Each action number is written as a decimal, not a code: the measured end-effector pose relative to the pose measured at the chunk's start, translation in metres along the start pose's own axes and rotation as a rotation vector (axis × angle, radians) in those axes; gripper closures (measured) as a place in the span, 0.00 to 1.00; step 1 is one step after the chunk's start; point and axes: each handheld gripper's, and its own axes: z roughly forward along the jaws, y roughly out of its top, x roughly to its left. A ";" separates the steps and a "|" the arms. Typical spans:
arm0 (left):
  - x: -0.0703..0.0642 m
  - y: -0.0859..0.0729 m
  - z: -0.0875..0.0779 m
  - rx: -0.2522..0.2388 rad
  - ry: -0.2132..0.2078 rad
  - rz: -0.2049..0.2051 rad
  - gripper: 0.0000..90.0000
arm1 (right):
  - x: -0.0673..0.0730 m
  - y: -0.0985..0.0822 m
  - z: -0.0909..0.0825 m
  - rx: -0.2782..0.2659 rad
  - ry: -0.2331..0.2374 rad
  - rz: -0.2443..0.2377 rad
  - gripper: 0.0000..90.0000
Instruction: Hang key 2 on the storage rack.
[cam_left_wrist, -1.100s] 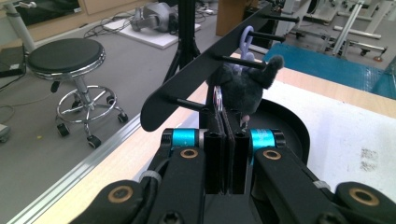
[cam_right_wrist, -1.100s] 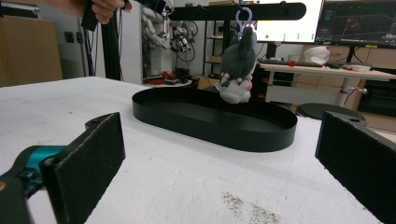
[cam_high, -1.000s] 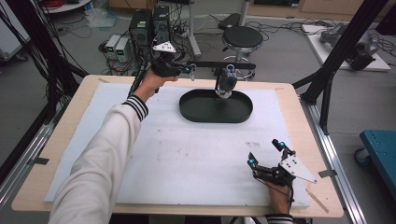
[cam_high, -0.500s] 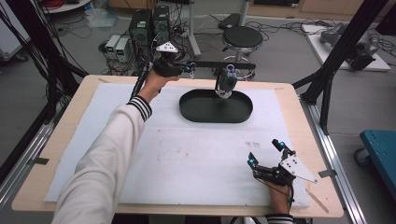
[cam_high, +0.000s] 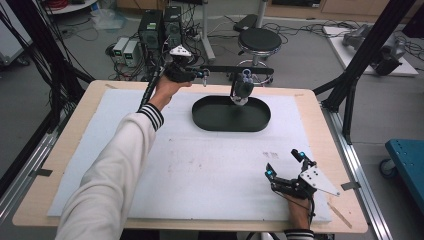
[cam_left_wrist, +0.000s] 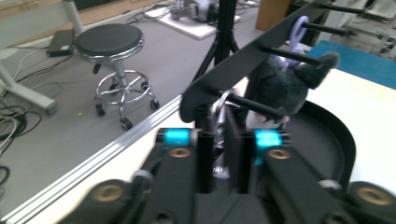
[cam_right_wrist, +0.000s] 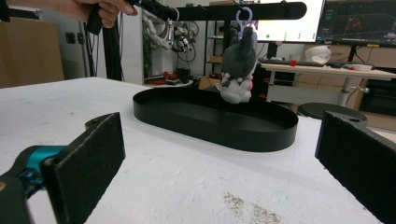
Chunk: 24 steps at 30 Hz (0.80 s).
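We see the left gripper (cam_high: 200, 75) at the black peg rack (cam_high: 235, 70), jaws nearly together and just opening around a silver metal ring (cam_left_wrist: 219, 135). The grey plush keychain (cam_high: 243, 90) hangs above the black oval tray (cam_high: 205, 112). The right gripper (cam_high: 285, 167) rests open.

Dark grey plush toy (cam_right_wrist: 237, 65) with pink-white underside, seemingly lilac clip (cam_right_wrist: 243, 16); black oval tray (cam_high: 215, 122); white tabletop (cam_high: 200, 170).
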 end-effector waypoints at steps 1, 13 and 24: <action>0.001 0.000 -0.001 0.002 0.009 -0.006 0.81 | 0.000 0.000 0.000 0.000 0.000 0.000 0.01; 0.003 -0.011 -0.031 -0.071 0.074 0.017 0.02 | 0.002 0.000 0.001 0.004 -0.002 -0.027 0.01; -0.007 -0.059 -0.127 -0.208 0.053 0.116 0.02 | 0.003 0.000 0.001 0.006 -0.007 -0.026 0.01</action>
